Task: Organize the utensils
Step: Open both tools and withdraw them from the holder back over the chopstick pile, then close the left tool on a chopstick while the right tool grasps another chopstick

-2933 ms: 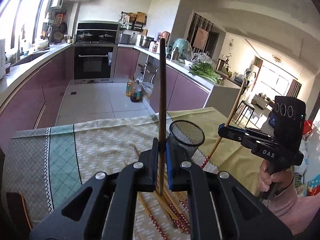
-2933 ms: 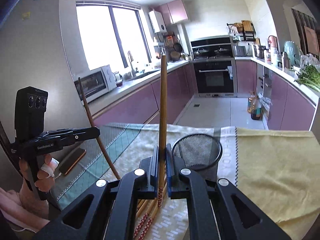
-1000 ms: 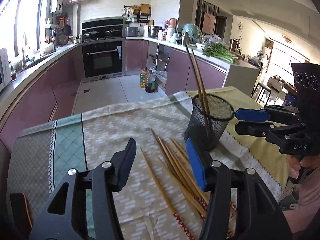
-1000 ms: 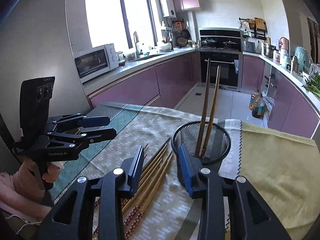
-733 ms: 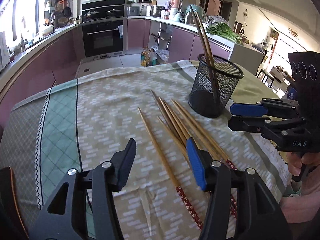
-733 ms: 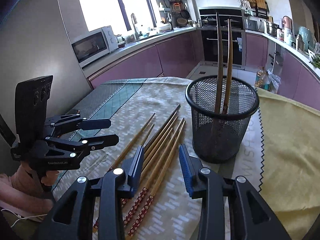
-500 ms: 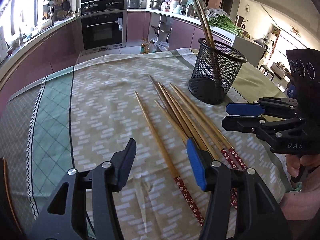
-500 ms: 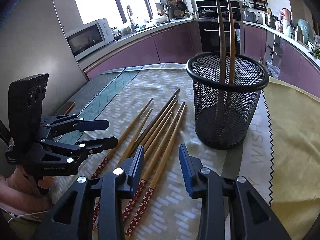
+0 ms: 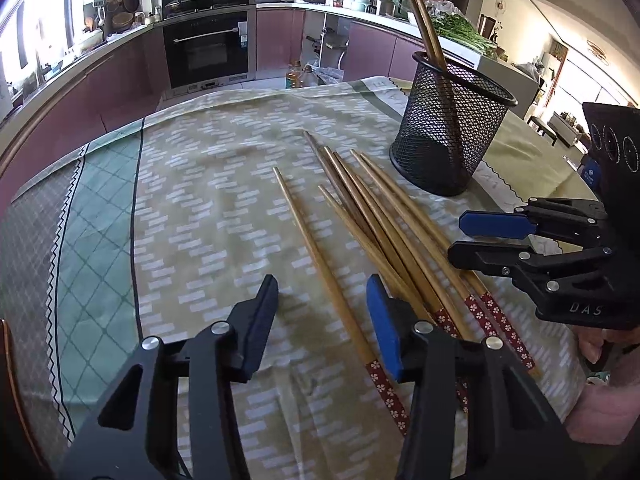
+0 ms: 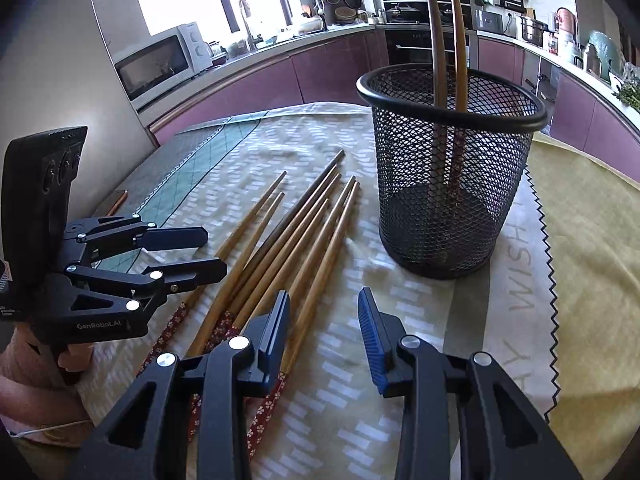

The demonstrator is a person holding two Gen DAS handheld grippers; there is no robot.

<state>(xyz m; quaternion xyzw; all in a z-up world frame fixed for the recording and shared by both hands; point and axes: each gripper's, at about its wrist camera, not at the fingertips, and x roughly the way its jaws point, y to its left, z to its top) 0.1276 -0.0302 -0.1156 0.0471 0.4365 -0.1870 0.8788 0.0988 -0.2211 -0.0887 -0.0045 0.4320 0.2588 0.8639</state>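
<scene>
The left gripper (image 9: pixel 322 312) hangs low over the cloth (image 9: pixel 208 208), fingers spread wide and holding nothing. One lone chopstick (image 9: pixel 316 252) runs up between its fingers, apart from the main bundle. Its blue right pad (image 9: pixel 382 320) sits over the near edge of the chopsticks (image 9: pixel 384 232), a loose fan lying flat with patterned red ends toward the person and plain tips pointing at the cup.

The right gripper (image 10: pixel 324 320) is also spread and empty, low over the cloth. Its left pad (image 10: pixel 276 320) overlaps the rightmost sticks of the fan (image 10: pixel 288 240); its right pad (image 10: pixel 372 336) is over bare cloth. From the left view, the right gripper (image 9: pixel 472 240) reaches in from the right, beside the red ends.

The mesh cup (image 10: pixel 448 168) stands upright just beyond the fan's tips, straddling the seam between the patterned cloth and a yellow mat (image 10: pixel 592 240) with a zigzag edge. Two chopsticks (image 10: pixel 444 60) lean inside it, rising well above the rim.

Bare cloth lies left of the lone stick, out to a green checked band (image 9: pixel 96 220) and the table's far edge. Between the fan and the cup there is only a narrow strip of cloth. The two grippers are near each other, the fan between them.
</scene>
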